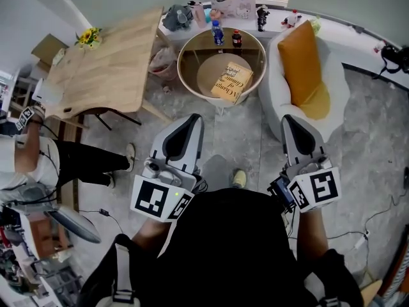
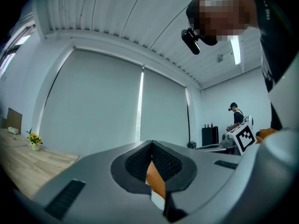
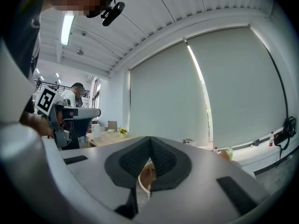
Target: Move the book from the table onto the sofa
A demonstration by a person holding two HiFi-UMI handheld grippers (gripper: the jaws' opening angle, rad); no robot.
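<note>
The book (image 1: 231,82), tan with dark lettering, lies flat on the round wooden table (image 1: 192,75) ahead of me. To its right stands the white sofa (image 1: 332,88) with an orange cushion (image 1: 301,62) on it. Both grippers hang level in front of my body, short of the table and apart from the book. My left gripper (image 1: 193,118) (image 2: 152,146) has its jaws together with nothing between them. My right gripper (image 1: 291,119) (image 3: 150,141), pointing toward the sofa's front edge, is likewise shut and empty.
Two bottles (image 1: 218,33) stand at the round table's far rim. A long wooden table (image 1: 108,62) with yellow flowers (image 1: 89,37) is at the left, and a seated person (image 1: 38,162) beside it. A ledge (image 1: 281,23) with clutter runs behind. Cables (image 1: 370,229) lie on the floor at right.
</note>
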